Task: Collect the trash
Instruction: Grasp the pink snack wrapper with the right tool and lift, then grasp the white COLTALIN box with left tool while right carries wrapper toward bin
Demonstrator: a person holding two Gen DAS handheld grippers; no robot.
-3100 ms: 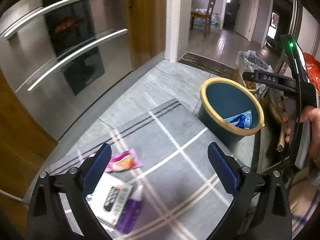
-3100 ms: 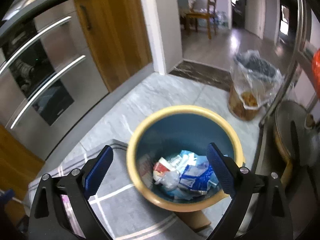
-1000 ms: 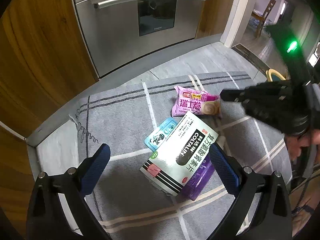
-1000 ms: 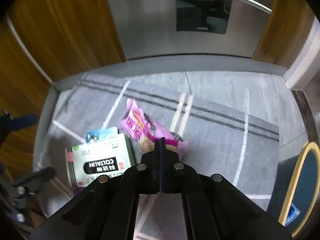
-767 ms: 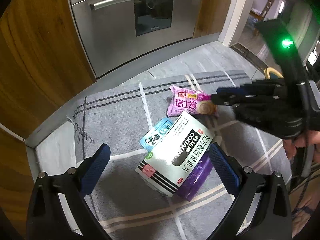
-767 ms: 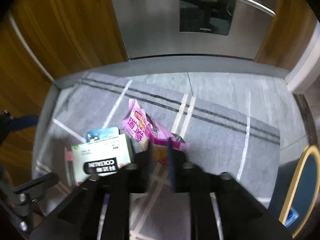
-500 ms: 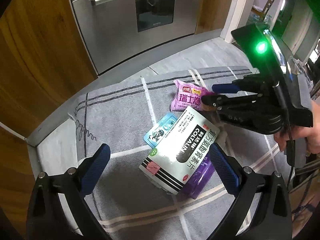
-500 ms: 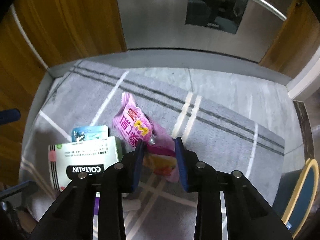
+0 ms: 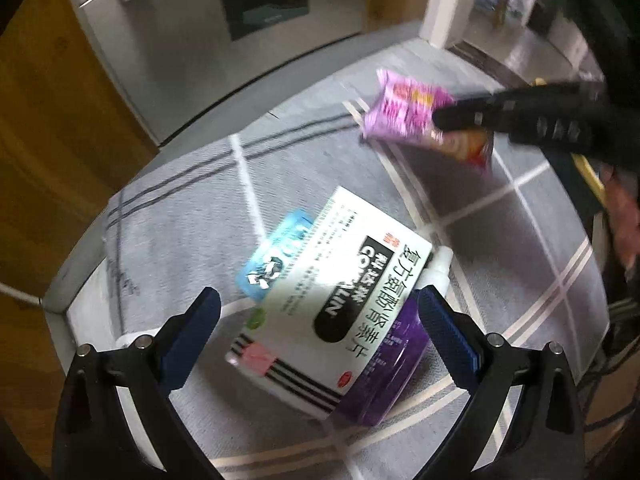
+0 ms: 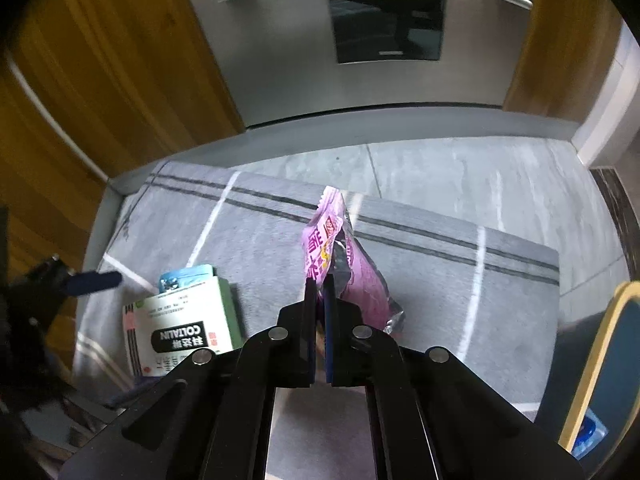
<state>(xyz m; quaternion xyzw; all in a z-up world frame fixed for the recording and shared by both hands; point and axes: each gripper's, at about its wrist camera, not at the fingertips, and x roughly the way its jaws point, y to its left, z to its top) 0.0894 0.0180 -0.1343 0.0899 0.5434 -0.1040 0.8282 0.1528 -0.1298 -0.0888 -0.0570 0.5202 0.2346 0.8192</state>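
Right now your right gripper (image 10: 319, 280) has just been closing, and its pads are clamped on one edge of the pink snack wrapper (image 10: 344, 264), which hangs clear of the grey rug (image 10: 432, 280). That pinch looks thin: if you swing fast toward the blue bin (image 10: 604, 372), off past the rug's far corner, the slick film could slide out and drop short of the yellow rim.

Your left gripper (image 9: 320, 336) hangs over the rug with its fingers wide apart, straddling the white medicine box (image 9: 336, 300). Nothing is gripped there. The box lies tilted across a purple bottle (image 9: 396, 364), with a small blue packet (image 9: 280, 256) tucked under its other side, all three on the rug. Close on the box as it sits and one pad may catch the bottle too, so the box could twist or skid off. Since the view is blurred, I cannot tell how well the pads line up with its edges.
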